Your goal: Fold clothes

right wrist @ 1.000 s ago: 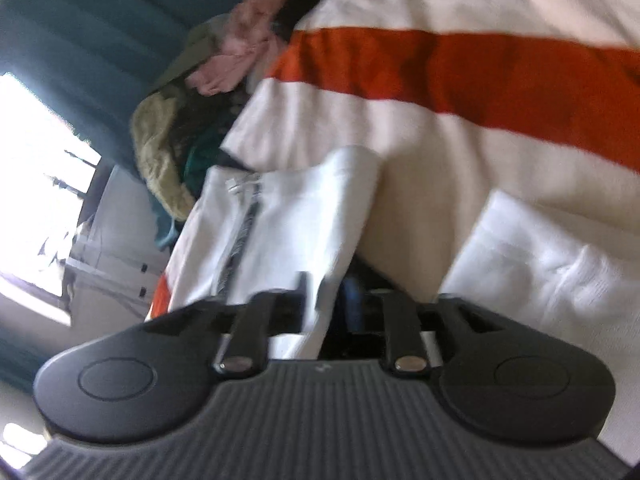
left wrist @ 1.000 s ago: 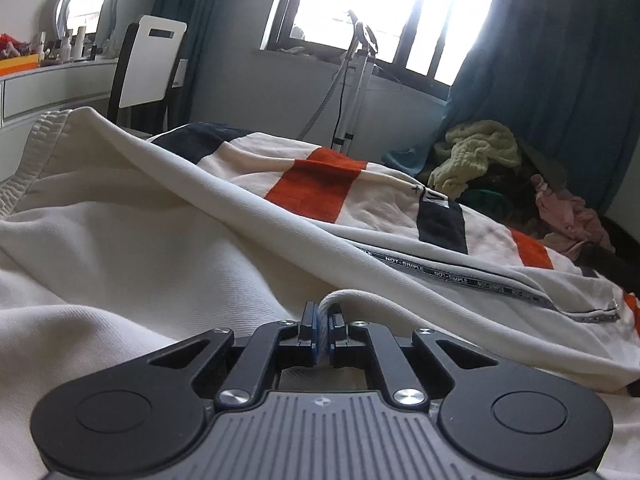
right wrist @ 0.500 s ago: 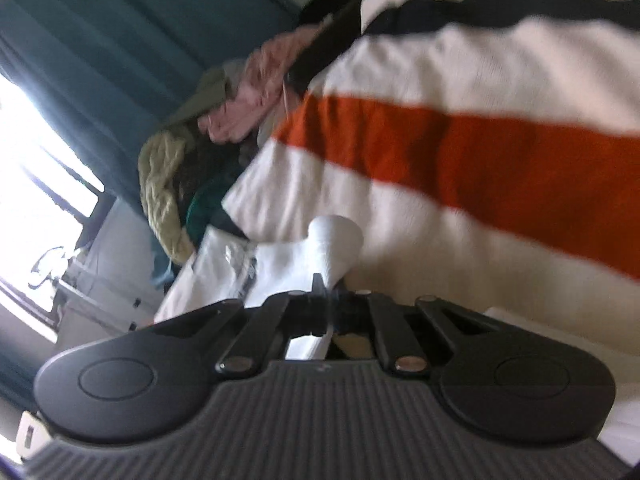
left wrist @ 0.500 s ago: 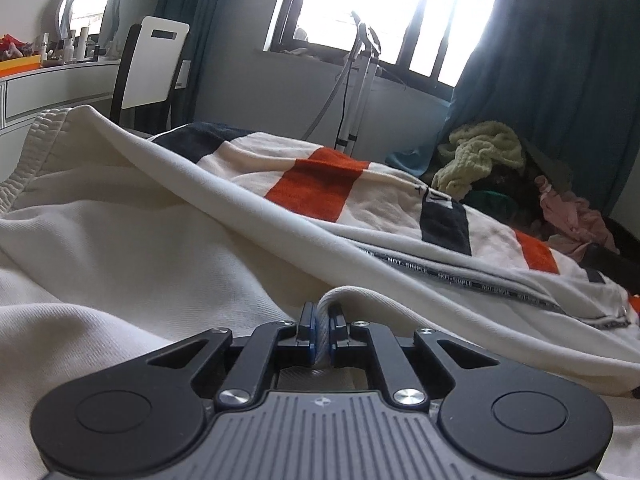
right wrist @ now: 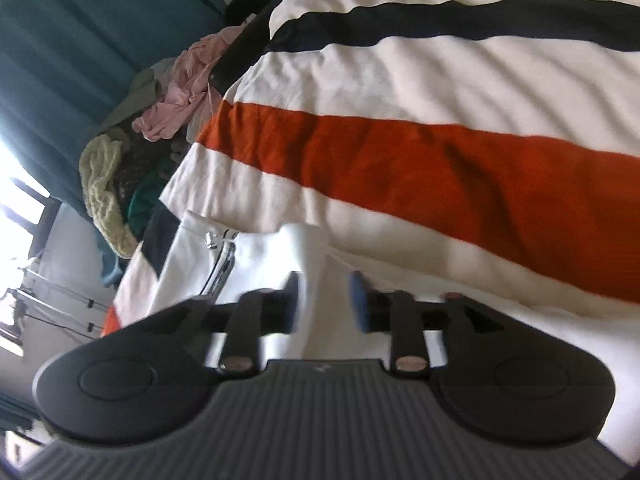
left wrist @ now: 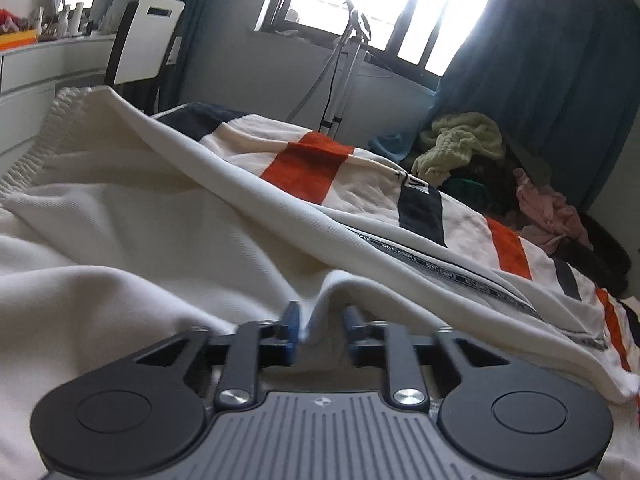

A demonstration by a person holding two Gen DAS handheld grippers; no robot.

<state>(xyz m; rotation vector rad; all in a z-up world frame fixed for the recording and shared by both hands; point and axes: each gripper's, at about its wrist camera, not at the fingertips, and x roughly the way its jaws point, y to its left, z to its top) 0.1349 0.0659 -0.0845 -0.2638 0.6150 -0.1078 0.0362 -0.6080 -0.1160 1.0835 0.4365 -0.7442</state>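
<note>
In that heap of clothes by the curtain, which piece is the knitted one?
The pale yellow-green knit on top of the heap, beside the blue curtain. Its chunky ribbed texture sets it apart from the smooth pink garment lying nearer the camera.

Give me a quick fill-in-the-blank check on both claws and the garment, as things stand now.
1. The left claw is ____, with a fold of the cream garment between its fingers.
2. The right claw is ____ too.
3. The garment's zipper lies over a bedspread striped cream, navy and ____.
4. The clothes pile sits before a ____ curtain.

Missing words: open; open; orange; blue
</note>
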